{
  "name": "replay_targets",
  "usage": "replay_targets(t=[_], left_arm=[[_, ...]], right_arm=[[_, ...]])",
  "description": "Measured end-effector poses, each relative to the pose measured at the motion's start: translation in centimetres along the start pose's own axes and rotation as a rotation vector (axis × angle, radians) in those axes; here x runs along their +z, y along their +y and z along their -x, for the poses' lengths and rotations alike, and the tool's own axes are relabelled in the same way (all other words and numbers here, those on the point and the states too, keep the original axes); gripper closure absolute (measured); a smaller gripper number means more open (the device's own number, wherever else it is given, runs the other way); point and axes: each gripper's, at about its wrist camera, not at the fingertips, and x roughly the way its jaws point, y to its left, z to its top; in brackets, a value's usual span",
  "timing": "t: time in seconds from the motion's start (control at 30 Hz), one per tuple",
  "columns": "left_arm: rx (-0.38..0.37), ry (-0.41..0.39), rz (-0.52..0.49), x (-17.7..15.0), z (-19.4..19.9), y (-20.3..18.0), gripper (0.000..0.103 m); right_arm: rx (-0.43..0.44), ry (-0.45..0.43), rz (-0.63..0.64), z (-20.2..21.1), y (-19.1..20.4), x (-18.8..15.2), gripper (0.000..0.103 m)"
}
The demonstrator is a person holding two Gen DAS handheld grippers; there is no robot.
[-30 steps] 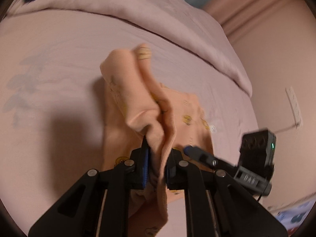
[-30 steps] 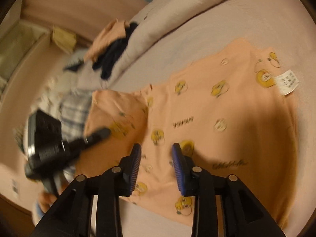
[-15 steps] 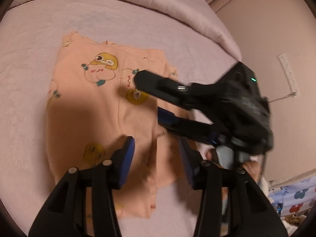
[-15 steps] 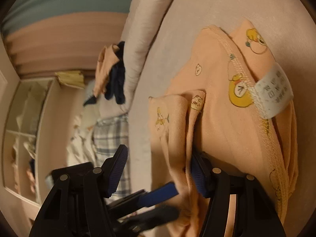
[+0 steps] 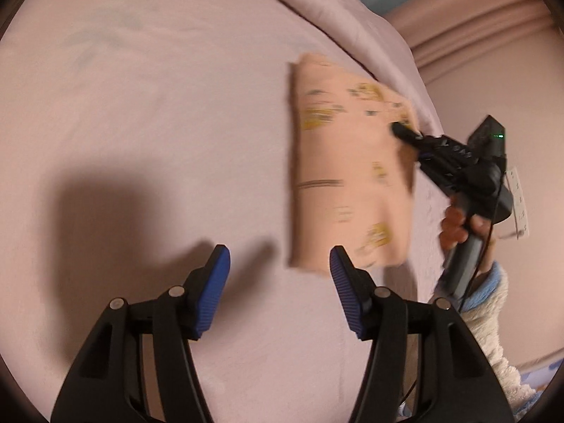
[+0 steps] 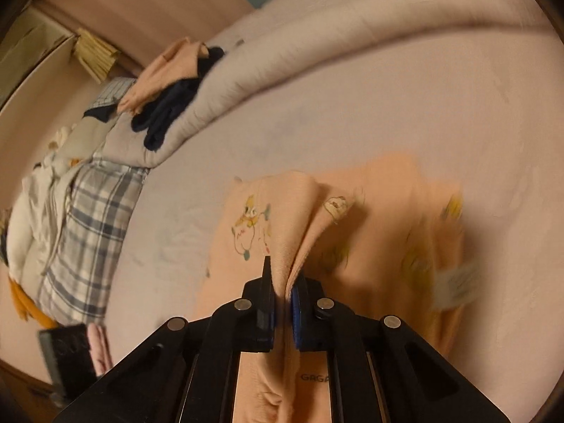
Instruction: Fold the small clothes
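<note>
Both claws are mine: my right gripper (image 6: 282, 296) is pinched tight on a raised ridge of the peach garment (image 6: 387, 218), the cloth squeezed between its two blue pads, while my left gripper (image 5: 280, 271) hangs spread wide with nothing between its fingers. From the left wrist camera I see my right gripper (image 5: 454, 162) reaching in from the right side, tilted down with its tip on the far right part of the garment (image 5: 349, 176), my right hand (image 5: 458, 225) wrapped round its grip and a fluffy sleeve (image 5: 493, 310) behind it. My left claw hovers over bare pink bedsheet (image 5: 158, 123), with wide open sheet to its left and ahead. The garment lies as a folded rectangle ahead and to the right of my left claw, its near corner just behind the right finger in that view; whether they touch I cannot tell. Its far edge sits close against the rolled duvet (image 5: 352, 28). In the right wrist view the duvet (image 6: 317, 42) bounds the far side, with dark clothes (image 6: 169, 109) and a plaid cloth (image 6: 88, 225) heaped off to the left, well apart from the garment.
</note>
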Motion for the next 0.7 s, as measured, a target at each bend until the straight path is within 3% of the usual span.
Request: replay_targets(t=[0.13, 0.3, 0.57, 0.63, 0.67, 0.7], left_arm=[[-0.022, 0.014, 0.023, -0.7, -0.1, 1.1, 0.045], [-0.031, 0.029, 0.011, -0.9, -0.1, 0.6, 0.045], [-0.049, 0.045, -0.017, -0.8, 0.3, 1.0, 0.042], [-0.043, 0.049, -0.016, -0.9, 0.2, 1.0, 0.042], [-0.039, 0.050, -0.018, -0.8, -0.2, 0.5, 0.042], [-0.040, 0.046, -0.024, -0.8, 0.1, 0.3, 0.042]], right_arm=[[-0.125, 0.017, -0.005, -0.2, -1.9, 1.7, 0.094], [-0.244, 0.065, -0.041, -2.9, -5.2, 1.0, 0.094], [-0.231, -0.017, -0.038, -0.9, -5.2, 1.1, 0.094], [-0.278, 0.024, -0.032, -1.5, -5.5, 1.2, 0.093], [-0.290, 0.048, -0.042, -1.8, -6.0, 1.1, 0.092], [-0.296, 0.046, -0.043, -1.8, -6.2, 1.2, 0.083]])
